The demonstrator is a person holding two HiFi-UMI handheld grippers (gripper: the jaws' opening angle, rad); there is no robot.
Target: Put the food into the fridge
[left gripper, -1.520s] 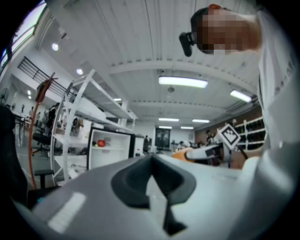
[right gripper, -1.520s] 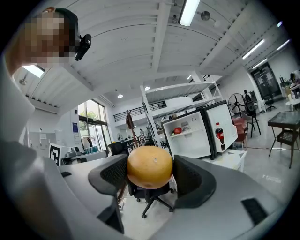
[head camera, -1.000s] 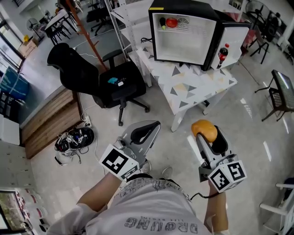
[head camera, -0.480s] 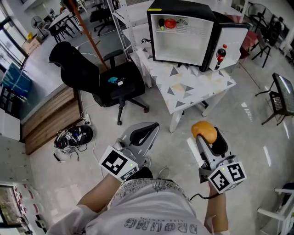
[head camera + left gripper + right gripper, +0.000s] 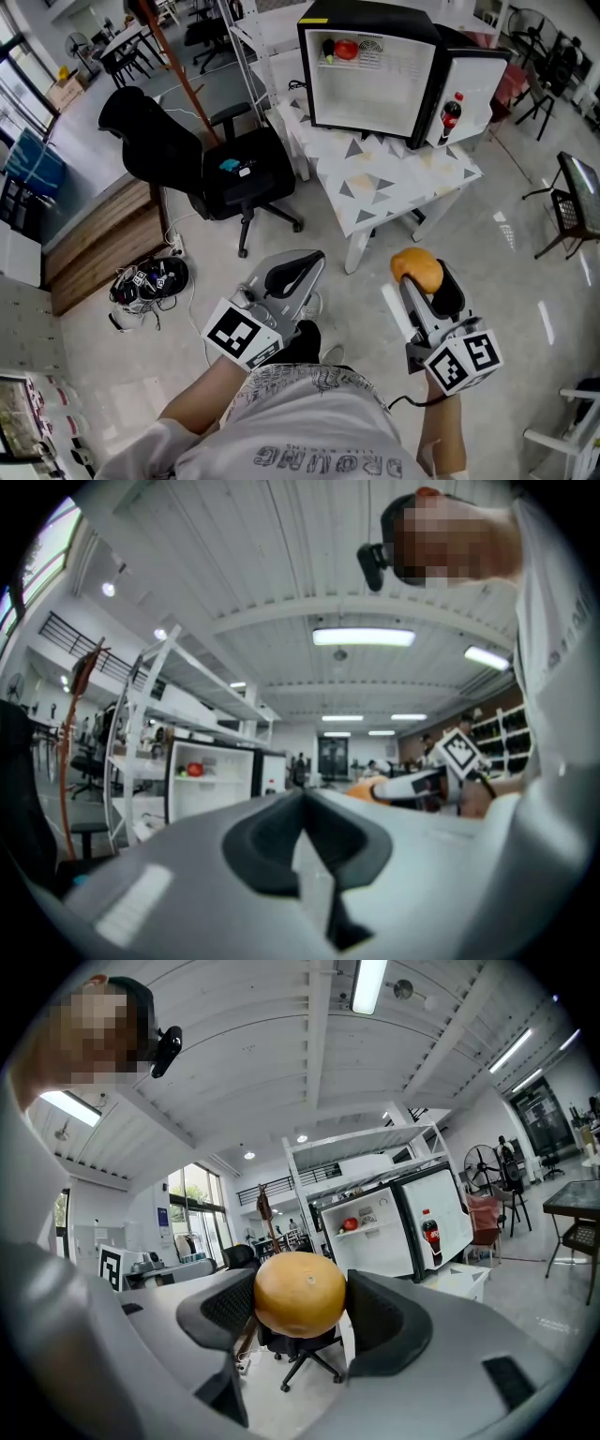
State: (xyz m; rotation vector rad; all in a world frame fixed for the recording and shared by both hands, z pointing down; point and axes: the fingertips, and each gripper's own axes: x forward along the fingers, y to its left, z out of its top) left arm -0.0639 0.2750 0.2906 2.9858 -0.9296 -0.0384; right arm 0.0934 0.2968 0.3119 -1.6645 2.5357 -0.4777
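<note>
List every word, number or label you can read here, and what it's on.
"DROWNG" or close to it, seen upside down, middle letters unsure: on the shirt. The smaller line of print beside it is too blurred to read.
Label on the bottle: too small to read.
Marker cubes: square patterns only, no letters.

Your right gripper [image 5: 298,1309] holds a round orange fruit [image 5: 300,1288] squeezed between its jaws. Far off right stands an open fridge [image 5: 380,1241], a cola bottle [image 5: 431,1231] in its door.
</note>
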